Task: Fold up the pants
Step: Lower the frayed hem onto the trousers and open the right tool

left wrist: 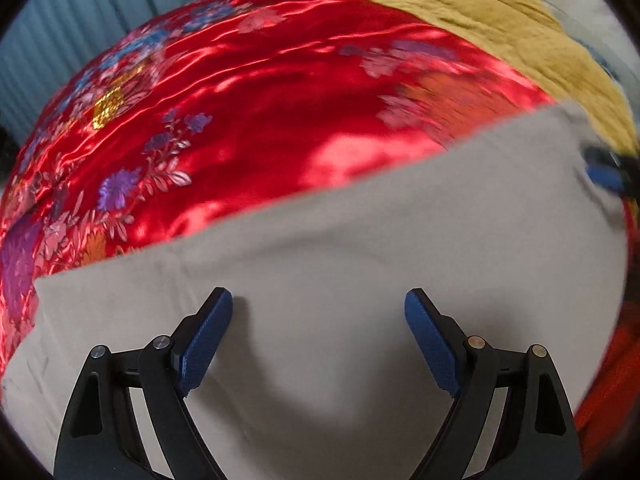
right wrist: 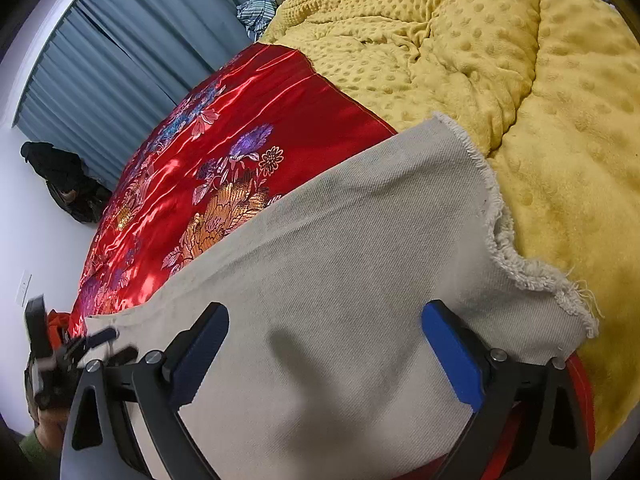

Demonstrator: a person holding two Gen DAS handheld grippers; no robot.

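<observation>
The beige pants (left wrist: 340,240) lie flat on a red satin bedspread (left wrist: 248,112). My left gripper (left wrist: 318,312) is open just above the cloth, holding nothing. In the right wrist view the pants (right wrist: 340,248) show a frayed hem (right wrist: 516,264) at the right. My right gripper (right wrist: 324,328) is open over the cloth near that hem, holding nothing. The right gripper shows blurred at the right edge of the left wrist view (left wrist: 608,172). The left gripper shows at the lower left of the right wrist view (right wrist: 80,348).
A mustard dotted blanket (right wrist: 500,80) lies bunched beyond the pants and to the right. Blue-grey curtains (right wrist: 120,60) hang behind the bed. A dark bag (right wrist: 64,184) sits by the white wall at the left. Striped clothing (right wrist: 264,4) lies at the far end.
</observation>
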